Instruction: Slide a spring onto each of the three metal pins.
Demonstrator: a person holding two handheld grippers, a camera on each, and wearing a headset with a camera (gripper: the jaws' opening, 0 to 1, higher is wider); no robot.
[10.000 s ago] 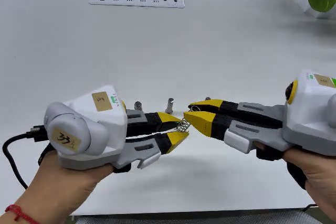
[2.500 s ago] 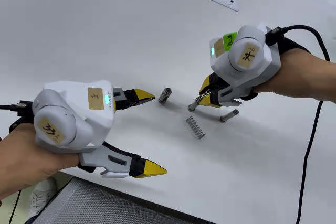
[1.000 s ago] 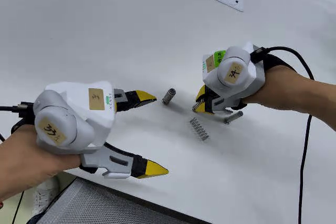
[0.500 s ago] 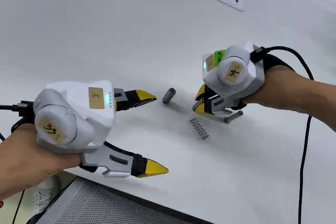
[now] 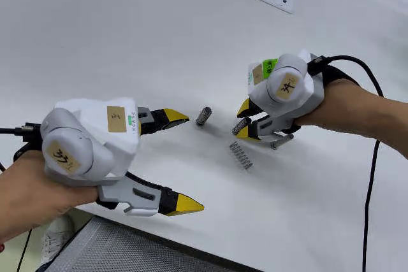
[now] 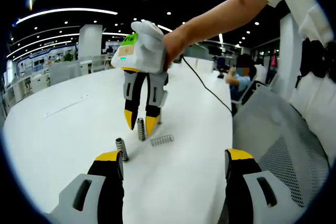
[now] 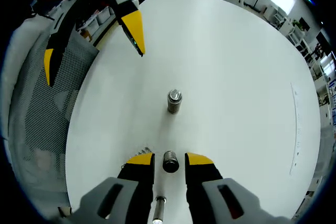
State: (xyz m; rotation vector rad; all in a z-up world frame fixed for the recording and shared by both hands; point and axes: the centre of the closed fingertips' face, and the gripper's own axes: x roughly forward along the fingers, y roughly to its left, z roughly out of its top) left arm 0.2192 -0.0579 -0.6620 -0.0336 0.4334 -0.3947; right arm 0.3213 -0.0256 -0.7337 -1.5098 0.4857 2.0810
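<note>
Spring-clad pin (image 7: pixel 170 162) stands between my right tool's (image 5: pixel 242 122) narrowly parted jaws, not pinched. My left tool (image 5: pixel 192 162) gapes wide; a loose spring (image 5: pixel 240 155) lies on the table (image 5: pixel 127 42).

The left gripper (image 5: pixel 191 162) and right gripper (image 5: pixel 241 122) have white and grey bodies, black jaws and yellow tips, each with a tan label (image 5: pixel 116 120), the right also a green patch (image 5: pixel 270 67); springs (image 5: pixel 240 155) and pins (image 5: pixel 279 141) are silvery grey, the table (image 5: pixel 127 42) white, the cable (image 5: pixel 373 157) black.
</note>
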